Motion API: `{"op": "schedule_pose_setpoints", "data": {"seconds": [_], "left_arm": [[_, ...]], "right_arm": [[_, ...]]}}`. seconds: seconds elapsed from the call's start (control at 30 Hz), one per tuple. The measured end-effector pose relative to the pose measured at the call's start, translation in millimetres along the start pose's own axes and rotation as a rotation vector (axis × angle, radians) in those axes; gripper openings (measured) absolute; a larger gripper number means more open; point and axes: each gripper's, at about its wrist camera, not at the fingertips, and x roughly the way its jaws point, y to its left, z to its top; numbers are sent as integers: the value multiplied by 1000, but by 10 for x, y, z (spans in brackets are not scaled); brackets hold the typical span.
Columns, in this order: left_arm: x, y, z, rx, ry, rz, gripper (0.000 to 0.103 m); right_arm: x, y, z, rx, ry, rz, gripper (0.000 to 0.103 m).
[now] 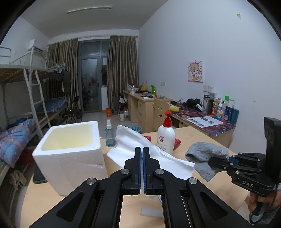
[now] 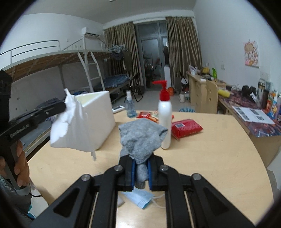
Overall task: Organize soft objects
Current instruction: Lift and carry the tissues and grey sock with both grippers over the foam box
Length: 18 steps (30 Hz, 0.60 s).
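dim, cool, even indoor light from overhead; a ceiling tube lamp (image 1: 89, 9) shows far above the left gripper. the glass door (image 1: 91, 77) straight ahead is dark. shadows on the table (image 2: 210, 149) are soft and faint. both fisheye views bend walls outward, with black vignette corners. the right wrist view is slightly softer; no harsh glare.

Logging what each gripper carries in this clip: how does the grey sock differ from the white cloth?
The grey sock looks thick and fuzzy; the white cloth looks thin and smooth. The sock bunches up above the right gripper; the cloth hangs in a broad sheet from the left gripper. The cloth spreads wider than the sock. Both are soft, pinched in shut jaws and lifted above the table.
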Motion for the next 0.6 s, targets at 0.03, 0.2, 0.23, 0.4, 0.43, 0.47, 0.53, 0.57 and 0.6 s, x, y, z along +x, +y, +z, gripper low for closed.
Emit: {"op": "schedule_pose_setpoints", "data": {"seconds": [0.03, 0.2, 0.23, 0.4, 0.43, 0.47, 0.53, 0.57, 0.6], "left_arm": [[-69, -4, -9, -1, -6, 1, 1], [-291, 9, -44, -5, -15, 6, 1], [-352, 23, -55, -2, -17, 13, 1], [-487, 23, -72, -2, -23, 33, 2], [-520, 27, -80, -2, -25, 35, 1], [-554, 34, -89, -2, -28, 39, 1], [-608, 44, -108, -1, -32, 49, 2], [-641, 55, -113, 0, -34, 54, 2], [-682, 87, -130, -2, -37, 59, 2]], "right_arm": [[-23, 9, 4, -3, -4, 3, 14], [-175, 123, -5, -21, -33, 8, 14], [-194, 138, -8, -22, -36, 9, 14], [-284, 190, -15, -27, -54, 17, 14], [-299, 202, -10, -27, -58, 21, 14], [-306, 226, -4, -32, -60, 25, 14], [-341, 277, -5, -39, -67, 29, 14], [-345, 296, 1, -44, -70, 35, 14], [-352, 333, 8, -49, -73, 41, 14]]}}
